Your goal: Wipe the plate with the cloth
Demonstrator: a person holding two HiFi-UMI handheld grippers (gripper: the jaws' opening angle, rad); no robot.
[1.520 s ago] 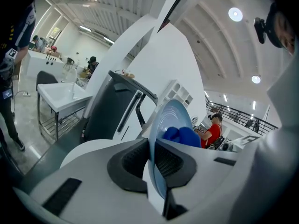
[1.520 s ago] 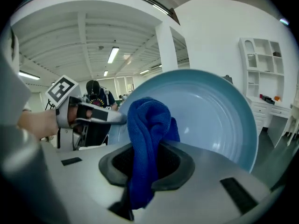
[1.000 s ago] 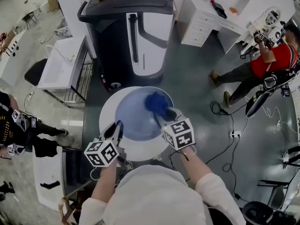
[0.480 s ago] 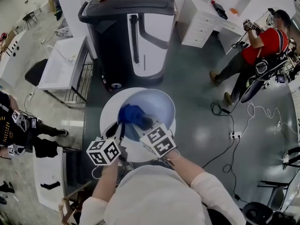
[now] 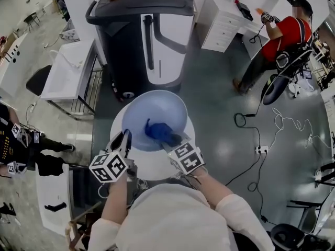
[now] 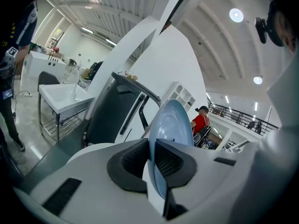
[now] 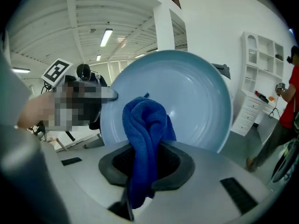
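Over the table (image 5: 152, 167), the left tongs (image 5: 124, 140) are pinching the plate (image 5: 157, 106) by its rim; the right tongs (image 5: 168, 140), clamping the cloth (image 5: 158, 130), are sweeping back across its face, so wiping is progressing.

A big black-and-white machine (image 5: 141, 35) stands at twelve o'clock, white shelves (image 5: 230, 14) at one, a person in red (image 5: 280, 35) at two, a white sink table (image 5: 68, 72) at ten, a person in black (image 5: 21, 145) at nine.
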